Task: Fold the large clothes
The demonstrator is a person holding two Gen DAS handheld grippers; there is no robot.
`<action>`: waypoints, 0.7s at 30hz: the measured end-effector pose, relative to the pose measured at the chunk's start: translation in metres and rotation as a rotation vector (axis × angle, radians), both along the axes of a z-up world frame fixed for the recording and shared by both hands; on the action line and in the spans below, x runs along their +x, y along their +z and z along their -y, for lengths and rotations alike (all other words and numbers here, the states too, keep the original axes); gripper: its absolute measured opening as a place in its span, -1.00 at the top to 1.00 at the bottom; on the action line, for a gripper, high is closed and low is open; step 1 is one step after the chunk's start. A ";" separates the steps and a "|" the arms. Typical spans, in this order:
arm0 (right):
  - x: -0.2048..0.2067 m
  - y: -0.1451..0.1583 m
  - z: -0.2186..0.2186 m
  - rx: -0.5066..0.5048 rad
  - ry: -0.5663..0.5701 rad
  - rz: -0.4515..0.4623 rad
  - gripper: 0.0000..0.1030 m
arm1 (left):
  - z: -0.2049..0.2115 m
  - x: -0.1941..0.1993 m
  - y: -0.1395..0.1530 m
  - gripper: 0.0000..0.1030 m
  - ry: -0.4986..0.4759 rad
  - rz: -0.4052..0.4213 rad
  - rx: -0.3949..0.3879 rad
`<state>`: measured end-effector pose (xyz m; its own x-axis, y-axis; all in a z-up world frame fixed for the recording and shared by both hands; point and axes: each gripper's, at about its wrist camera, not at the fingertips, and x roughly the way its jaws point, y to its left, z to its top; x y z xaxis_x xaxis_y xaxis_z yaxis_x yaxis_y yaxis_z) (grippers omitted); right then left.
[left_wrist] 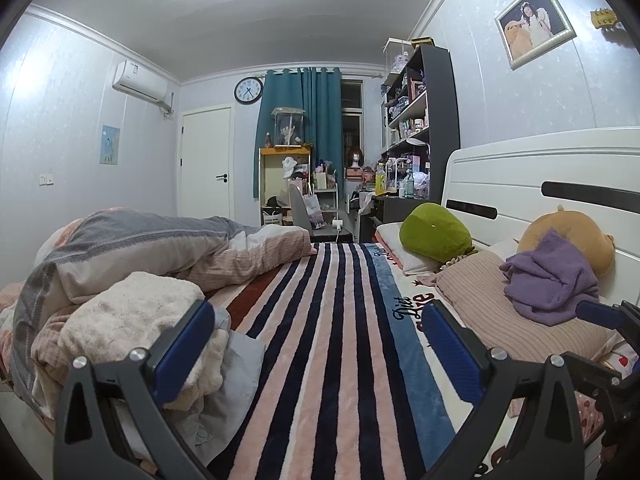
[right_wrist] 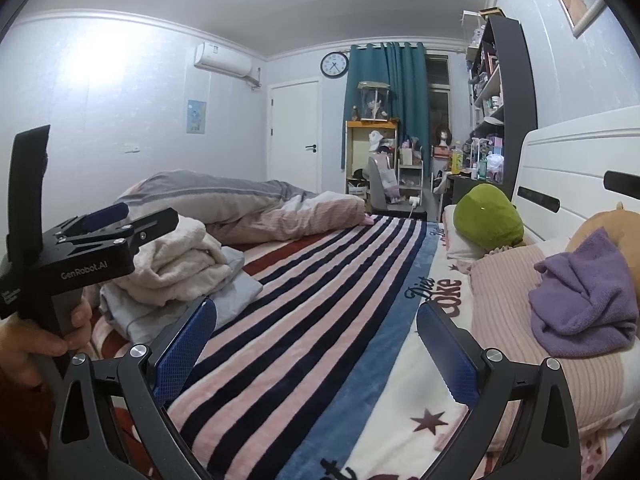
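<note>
Purple garment (right_wrist: 582,304) crumpled on pink pillow (right_wrist: 520,300), left gripper (left_wrist: 316,322) and right gripper (right_wrist: 316,320) both spread wide, empty

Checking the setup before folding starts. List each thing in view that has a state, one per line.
left gripper: open, empty, above the bed
right gripper: open, empty
purple garment: crumpled, on the pink pillow
cream fleece: bunched, on a grey cloth
quilt: heaped at the far side
striped blanket: spread flat
door: closed
curtain: partly drawn
</note>
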<state>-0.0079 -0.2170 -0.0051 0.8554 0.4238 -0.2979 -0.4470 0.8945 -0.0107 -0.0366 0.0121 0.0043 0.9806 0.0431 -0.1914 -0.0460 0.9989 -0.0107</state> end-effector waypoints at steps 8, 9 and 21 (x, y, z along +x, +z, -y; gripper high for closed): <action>0.001 0.001 -0.002 0.003 0.001 0.005 -0.95 | -0.003 0.003 -0.002 -0.98 0.004 -0.006 0.000; 0.001 0.003 -0.001 0.004 0.001 0.007 -0.95 | -0.003 0.003 -0.002 -0.98 0.004 -0.006 0.002; -0.002 0.005 0.003 0.014 -0.006 0.011 -0.95 | 0.001 0.000 -0.002 -0.98 -0.007 -0.003 0.019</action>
<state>-0.0099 -0.2197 0.0002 0.8609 0.4232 -0.2825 -0.4419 0.8971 -0.0029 -0.0364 0.0114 0.0018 0.9803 0.0397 -0.1936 -0.0389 0.9992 0.0080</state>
